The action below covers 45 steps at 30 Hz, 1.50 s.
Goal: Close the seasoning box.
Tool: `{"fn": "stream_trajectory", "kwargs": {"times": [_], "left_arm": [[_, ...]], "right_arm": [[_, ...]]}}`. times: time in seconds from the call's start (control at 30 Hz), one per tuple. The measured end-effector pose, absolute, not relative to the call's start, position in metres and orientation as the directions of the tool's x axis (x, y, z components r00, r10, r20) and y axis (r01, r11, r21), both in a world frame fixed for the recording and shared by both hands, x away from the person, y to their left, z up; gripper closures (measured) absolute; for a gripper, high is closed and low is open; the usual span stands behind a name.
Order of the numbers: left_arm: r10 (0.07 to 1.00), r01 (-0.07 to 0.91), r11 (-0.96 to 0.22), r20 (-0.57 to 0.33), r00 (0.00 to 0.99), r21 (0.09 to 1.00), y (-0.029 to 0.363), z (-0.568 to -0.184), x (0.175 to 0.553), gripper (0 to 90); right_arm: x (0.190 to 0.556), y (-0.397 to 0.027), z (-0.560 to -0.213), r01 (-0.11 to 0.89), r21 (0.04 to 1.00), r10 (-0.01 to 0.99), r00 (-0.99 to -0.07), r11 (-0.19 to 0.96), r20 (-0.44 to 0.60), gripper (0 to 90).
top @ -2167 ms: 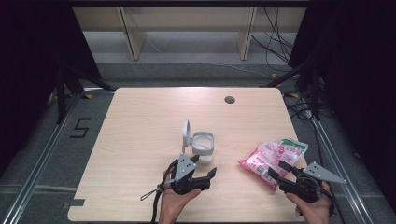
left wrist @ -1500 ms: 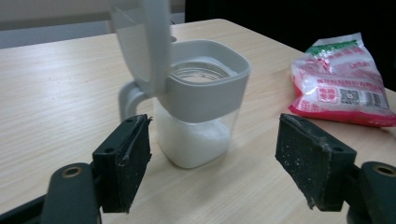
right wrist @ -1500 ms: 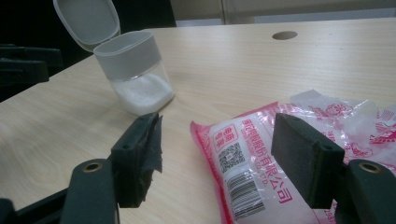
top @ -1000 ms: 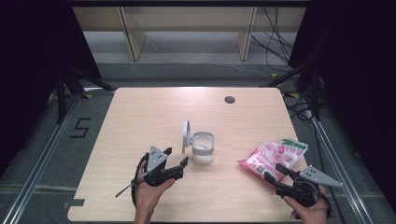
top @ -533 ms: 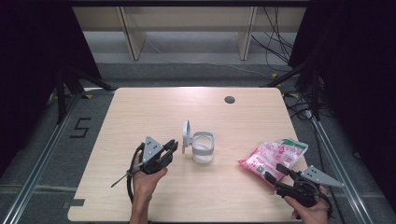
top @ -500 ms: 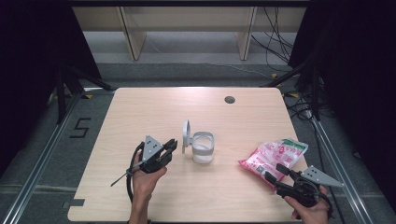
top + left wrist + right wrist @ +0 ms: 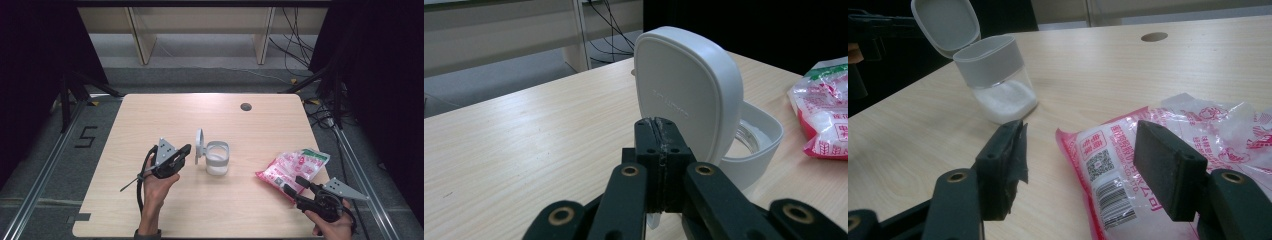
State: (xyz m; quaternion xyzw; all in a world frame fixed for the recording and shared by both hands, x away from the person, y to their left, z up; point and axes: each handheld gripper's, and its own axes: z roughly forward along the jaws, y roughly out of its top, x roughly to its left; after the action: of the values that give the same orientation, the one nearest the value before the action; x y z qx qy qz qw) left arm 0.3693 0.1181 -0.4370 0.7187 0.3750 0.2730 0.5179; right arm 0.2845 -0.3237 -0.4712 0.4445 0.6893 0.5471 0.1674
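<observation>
1. My left gripper (image 7: 184, 151) has its jaws pressed together with nothing between them; they have just been closing, and they sit just short of the flipped-up lid (image 7: 686, 95) of the white jar (image 7: 217, 159)
2. The jar stands upright near the middle of the worktop (image 7: 150, 115), a little toward the near edge, lid hinged open on its left side, so its mouth is free for filling
3. White grains lie in the jar's clear bottom; I'd guess salt or sugar, though the view is too soft to tell
4. My right gripper (image 7: 296, 185) hovers by the near right corner, jaws apart, straddling the near end of the pink and white bag (image 7: 292, 167) without pressing it, ready to pinch it
5. My left forearm comes up from the near edge, hand (image 7: 159, 181) level and aimed rightward at the lid; my right hand (image 7: 332, 226) points away toward the far left
</observation>
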Motion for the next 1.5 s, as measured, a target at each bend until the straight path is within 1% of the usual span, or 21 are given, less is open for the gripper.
{"fn": "stream_trajectory", "kwargs": {"times": [0.1, 0.13, 0.17, 0.43, 0.53, 0.57, 0.8, 0.83, 0.87, 0.97, 1.0, 1.07, 1.13, 1.2, 1.23, 1.27, 1.5], "left_arm": [[0.822, 0.266, -0.180, -0.004, 0.570, 0.947, 0.116, -0.437, 0.371, 88.9], [0.818, 0.257, -0.191, 0.009, 0.576, 0.948, 0.116, -0.436, 0.372, 88.8], [0.816, 0.256, -0.191, 0.008, 0.579, 0.948, 0.115, -0.436, 0.372, 88.9], [0.809, 0.243, -0.195, 0.015, 0.587, 0.950, 0.110, -0.434, 0.373, 88.6], [0.803, 0.240, -0.206, 0.024, 0.595, 0.949, 0.108, -0.434, 0.374, 88.3], [0.804, 0.242, -0.196, 0.014, 0.595, 0.950, 0.106, -0.434, 0.374, 88.3], [0.799, 0.233, -0.202, 0.022, 0.601, 0.951, 0.104, -0.433, 0.373, 88.2], [0.800, 0.233, -0.202, 0.023, 0.600, 0.951, 0.104, -0.433, 0.373, 88.2], [0.802, 0.236, -0.197, 0.018, 0.598, 0.952, 0.104, -0.433, 0.373, 88.2], [0.798, 0.231, -0.194, 0.016, 0.602, 0.953, 0.104, -0.432, 0.373, 88.1], [0.797, 0.230, -0.198, 0.020, 0.604, 0.953, 0.104, -0.431, 0.373, 88.1], [0.796, 0.226, -0.204, 0.027, 0.604, 0.952, 0.104, -0.430, 0.372, 88.1], [0.796, 0.227, -0.199, 0.022, 0.605, 0.953, 0.102, -0.430, 0.372, 88.1], [0.793, 0.225, -0.204, 0.026, 0.608, 0.953, 0.101, -0.429, 0.372, 88.1], [0.796, 0.231, -0.195, 0.016, 0.605, 0.953, 0.100, -0.429, 0.371, 88.2], [0.791, 0.220, -0.206, 0.030, 0.611, 0.954, 0.100, -0.429, 0.372, 88.4], [0.779, 0.213, -0.217, 0.037, 0.626, 0.953, 0.091, -0.427, 0.370, 88.3]], "right_arm": [[0.284, -0.323, -0.471, 0.425, 0.905, 0.797, -0.548, 0.006, 0.252, 38.0], [0.285, -0.324, -0.472, 0.420, 0.908, 0.798, -0.550, 0.010, 0.246, 38.0], [0.284, -0.324, -0.471, 0.431, 0.902, 0.797, -0.547, 0.006, 0.257, 38.0], [0.284, -0.324, -0.471, 0.425, 0.905, 0.794, -0.547, -0.009, 0.265, 37.8], [0.284, -0.324, -0.472, 0.421, 0.907, 0.799, -0.544, -0.003, 0.255, 37.6], [0.285, -0.325, -0.472, 0.407, 0.913, 0.803, -0.549, 0.014, 0.233, 37.5], [0.283, -0.324, -0.471, 0.445, 0.895, 0.801, -0.538, 0.006, 0.262, 37.4], [0.283, -0.325, -0.471, 0.436, 0.900, 0.800, -0.545, 0.017, 0.249, 37.5], [0.281, -0.323, -0.470, 0.458, 0.889, 0.800, -0.529, -0.010, 0.282, 37.5], [0.282, -0.324, -0.471, 0.446, 0.895, 0.798, -0.536, -0.008, 0.275, 37.4], [0.284, -0.325, -0.471, 0.434, 0.901, 0.795, -0.551, 0.013, 0.254, 37.5], [0.284, -0.325, -0.471, 0.433, 0.901, 0.796, -0.552, 0.016, 0.251, 37.5], [0.282, -0.323, -0.471, 0.447, 0.894, 0.799, -0.537, -0.003, 0.271, 37.5], [0.284, -0.325, -0.471, 0.434, 0.901, 0.794, -0.554, 0.020, 0.249, 37.5], [0.283, -0.324, -0.471, 0.434, 0.901, 0.795, -0.551, 0.016, 0.252, 37.5], [0.283, -0.324, -0.471, 0.435, 0.900, 0.797, -0.550, 0.015, 0.252, 37.5], [0.283, -0.324, -0.471, 0.429, 0.903, 0.807, -0.544, 0.032, 0.230, 37.4]]}}
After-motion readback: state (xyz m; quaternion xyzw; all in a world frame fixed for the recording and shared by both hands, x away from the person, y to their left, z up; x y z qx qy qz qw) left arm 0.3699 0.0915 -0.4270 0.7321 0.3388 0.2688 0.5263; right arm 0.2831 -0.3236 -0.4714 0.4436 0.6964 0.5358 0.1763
